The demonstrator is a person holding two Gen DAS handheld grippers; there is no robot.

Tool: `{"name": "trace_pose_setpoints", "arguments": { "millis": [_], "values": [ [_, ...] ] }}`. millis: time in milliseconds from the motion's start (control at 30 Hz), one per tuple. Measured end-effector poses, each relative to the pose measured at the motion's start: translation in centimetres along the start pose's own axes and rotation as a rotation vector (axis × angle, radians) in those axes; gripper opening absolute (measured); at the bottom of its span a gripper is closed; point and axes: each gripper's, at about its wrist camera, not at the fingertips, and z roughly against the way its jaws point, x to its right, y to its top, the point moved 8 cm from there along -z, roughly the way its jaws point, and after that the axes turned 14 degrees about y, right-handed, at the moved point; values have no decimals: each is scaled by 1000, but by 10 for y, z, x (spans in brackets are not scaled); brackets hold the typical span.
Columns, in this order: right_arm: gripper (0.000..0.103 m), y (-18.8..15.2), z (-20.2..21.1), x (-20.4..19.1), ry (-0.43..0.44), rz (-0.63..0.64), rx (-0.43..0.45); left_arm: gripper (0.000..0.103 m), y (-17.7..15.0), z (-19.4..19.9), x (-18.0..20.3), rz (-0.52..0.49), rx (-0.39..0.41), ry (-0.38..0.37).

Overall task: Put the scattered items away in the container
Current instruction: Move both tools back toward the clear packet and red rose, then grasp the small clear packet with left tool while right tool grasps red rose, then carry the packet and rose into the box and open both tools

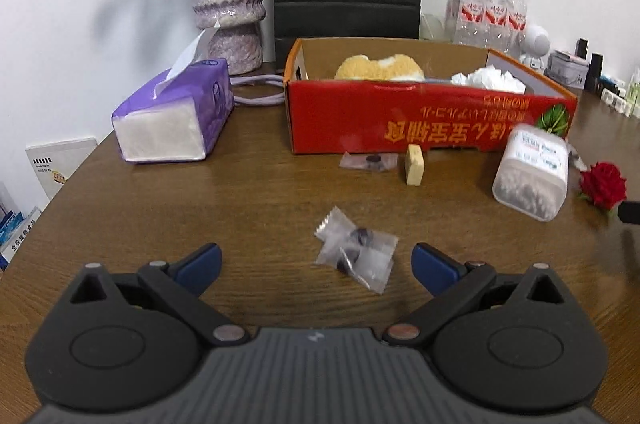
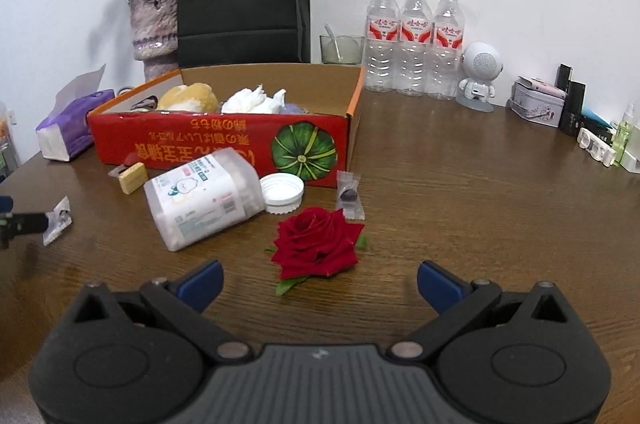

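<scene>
The red cardboard box (image 1: 420,119) stands open-topped toward the back of the wooden surface (image 1: 240,191) and already holds a tan plush toy (image 1: 378,67) and crumpled white tissue (image 1: 488,79). In front of the box's red wall lie a small clear packet (image 1: 368,161) and a pale yellow eraser block (image 1: 414,165), close together. Nearer than those, a pair of clear sachets (image 1: 356,254) with dark contents rests on the surface between the spread blue fingers of the left tool (image 1: 316,266), which is wide open and grips nothing. In front of the box's pumpkin picture a plastic jar (image 2: 204,197) lies on its side, its white lid (image 2: 282,193) just beside its mouth, and another dark sweet in a wrapper (image 2: 349,193) lies off the box's front corner. A red rose (image 2: 318,246) sits nearer than the lid, just ahead of the right tool (image 2: 320,284), whose fingers are likewise spread apart and empty.
</scene>
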Motion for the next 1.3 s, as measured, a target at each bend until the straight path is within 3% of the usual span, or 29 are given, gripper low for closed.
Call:
{"name": "trace_pose_setpoints", "arguments": {
  "millis": [333,500,567,667,700,1000,1300],
  "values": [
    [103,-2,-5,4,-7,-15,-5,72,-5,-9,7,-10,-17,-43],
    [103,5,-16,5,-7,-13,-3,33,2,-15,9,-6,-12,-60],
    [100,8,-23,5,-20,-6,2,30,5,-17,11,-2,-14,-59],
    [59,10,-34,6,-52,14,-10,24,7,-20,10,27,-13,-63],
    [38,9,-37,7,-46,10,-16,24,8,-22,10,36,-14,-68],
    [37,8,-32,6,-25,14,16,24,11,-23,7,73,-14,-85],
    [37,10,-21,4,-25,8,57,24,21,0,7,98,41,-100]
  ]
}}
